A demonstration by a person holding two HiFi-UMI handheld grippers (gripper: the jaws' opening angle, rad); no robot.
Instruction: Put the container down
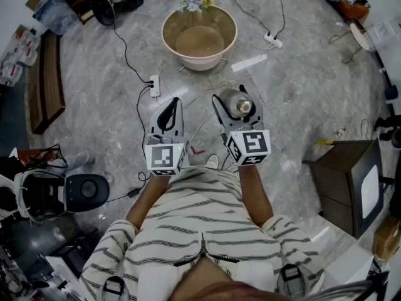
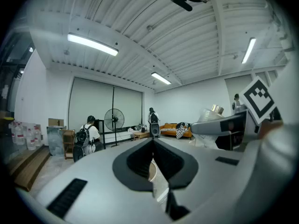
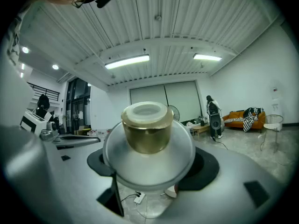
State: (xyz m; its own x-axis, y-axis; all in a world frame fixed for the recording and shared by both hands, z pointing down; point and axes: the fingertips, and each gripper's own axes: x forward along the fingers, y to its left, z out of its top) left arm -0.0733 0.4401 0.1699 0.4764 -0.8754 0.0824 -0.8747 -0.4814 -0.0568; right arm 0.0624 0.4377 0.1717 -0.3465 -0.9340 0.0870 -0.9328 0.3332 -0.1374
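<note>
The container [image 3: 148,146] is a clear rounded jar with a gold lid [image 3: 147,127], seen end-on in the right gripper view. My right gripper [image 3: 149,160] is shut on it, one grey jaw on each side of the jar body. In the head view the container [image 1: 240,105] is held in the air above the grey marble floor, in front of the person's striped shirt, with the right gripper [image 1: 235,102] around it. My left gripper [image 1: 171,105] hangs beside it to the left. Its jaws meet at the tip with nothing between them; in its own view the left gripper [image 2: 153,141] points up and across the room.
A beige basin [image 1: 168,39] with a bunch of flowers [image 1: 197,0] at its far rim stands on the floor ahead. Cables and power strips [image 1: 154,85] lie around it. A dark cabinet [image 1: 341,180] is at the right and a wooden bench [image 1: 47,83] at the left. People [image 2: 88,136] stand far off.
</note>
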